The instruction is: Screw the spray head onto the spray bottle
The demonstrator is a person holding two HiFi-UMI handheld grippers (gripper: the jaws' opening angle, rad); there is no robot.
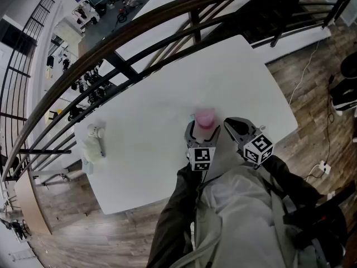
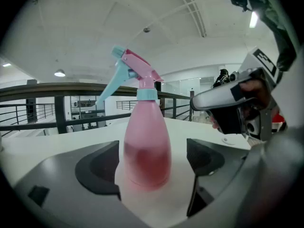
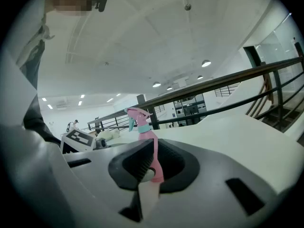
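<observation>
A pink spray bottle [image 2: 146,144] stands upright on the white table [image 1: 145,121], with its pink and light-blue spray head [image 2: 135,72] sitting on the neck. My left gripper [image 2: 151,164] is open, one jaw on each side of the bottle's body, and a gap shows on both sides. In the head view the bottle [image 1: 205,118] is near the table's front edge with the left gripper [image 1: 203,133] around it. My right gripper [image 1: 231,126] is shut and empty, just right of the bottle. From the right gripper [image 3: 151,167] view the bottle [image 3: 151,141] shows beyond the closed jaws.
A white bundle of objects [image 1: 93,144] lies near the table's left edge. A dark metal railing [image 1: 167,29] runs behind the table. A cable and plug [image 1: 322,168] lie on the wooden floor to the right. The person's body fills the bottom of the head view.
</observation>
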